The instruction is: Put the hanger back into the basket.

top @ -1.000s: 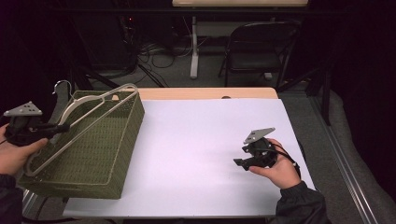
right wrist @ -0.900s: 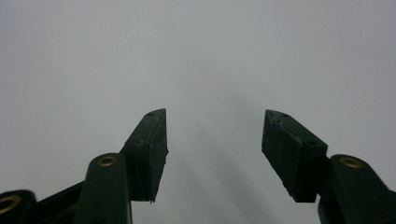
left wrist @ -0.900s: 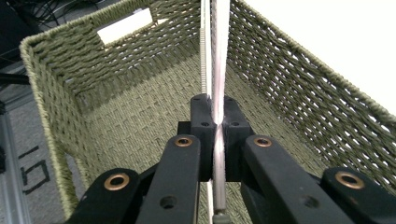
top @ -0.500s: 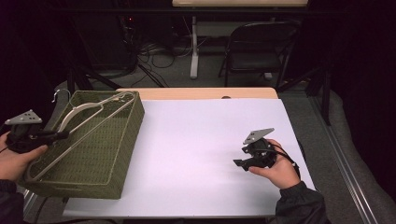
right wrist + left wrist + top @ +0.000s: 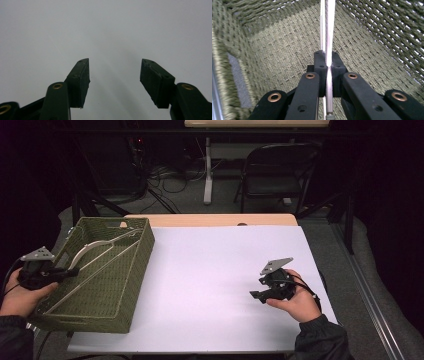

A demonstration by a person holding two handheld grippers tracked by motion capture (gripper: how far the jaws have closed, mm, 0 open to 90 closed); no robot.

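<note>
Since the earlier frames, the green woven basket (image 5: pixel 107 270) has come down from a tilt to sit flat on the counter (image 5: pixel 215 285), and the left hand (image 5: pixel 20 295) has sunk with it, while the right hand (image 5: pixel 295 297) has kept its place.

Largest comes the white counter, spreading out ahead of the right jaws in the right gripper view. On its left end rests the basket, its near left rim just beside the left gripper (image 5: pixel 55 275). Inside the basket, a slim metal handle (image 5: pixel 100 245) runs slantwise from those jaws toward the far right corner. In the left gripper view, the left gripper (image 5: pixel 328 67) has its jaws pressed together on the metal handle (image 5: pixel 329 37), pinching the thin bar, which runs straight away from them over the woven floor. Well apart to the right, the right gripper (image 5: pixel 260 294) lies low over bare counter; in its own view the right gripper (image 5: pixel 114 75) has jaws spread wide with nothing between them.
</note>
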